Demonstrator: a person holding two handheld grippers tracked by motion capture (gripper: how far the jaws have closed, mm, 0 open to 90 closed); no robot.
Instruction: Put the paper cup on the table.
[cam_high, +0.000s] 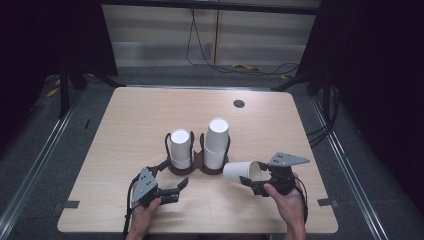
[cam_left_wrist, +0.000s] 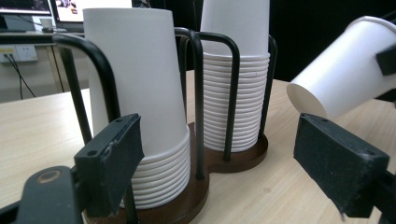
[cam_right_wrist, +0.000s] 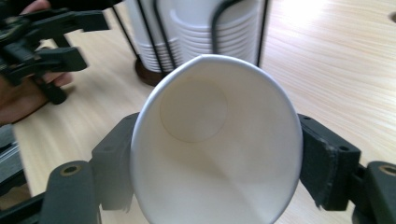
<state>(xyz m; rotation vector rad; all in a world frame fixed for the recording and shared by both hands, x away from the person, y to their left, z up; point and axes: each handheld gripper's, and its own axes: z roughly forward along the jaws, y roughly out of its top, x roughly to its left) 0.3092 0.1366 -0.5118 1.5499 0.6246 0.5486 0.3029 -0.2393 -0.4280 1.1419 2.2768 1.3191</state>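
We held the single white paper cup (cam_high: 241, 171) on its side in the right tongs (cam_high: 254, 184), clamped across its rim so that the rim was squeezed slightly oval, its closed base pointing toward the taller right-hand stack of white paper cups (cam_high: 216, 144). The cup hung just beside that stack, clear of the pale wooden counter (cam_high: 280, 125). The left tongs (cam_high: 176, 189) stood apart with nothing between them, low and near the front of the dark brown wire-and-wood cup holder (cam_high: 195, 167).

To do the step well, we judged that we should keep the squeeze light, since the thin rim was already deforming, and turn the cup upside down before lowering it over a stack, bringing it in from above the black wire loops and not through them. The shorter left-hand stack of white paper cups (cam_high: 180, 149) sat touching its wires too.

Open counter lay behind and to both sides of the holder; the near edge was close under our hands.
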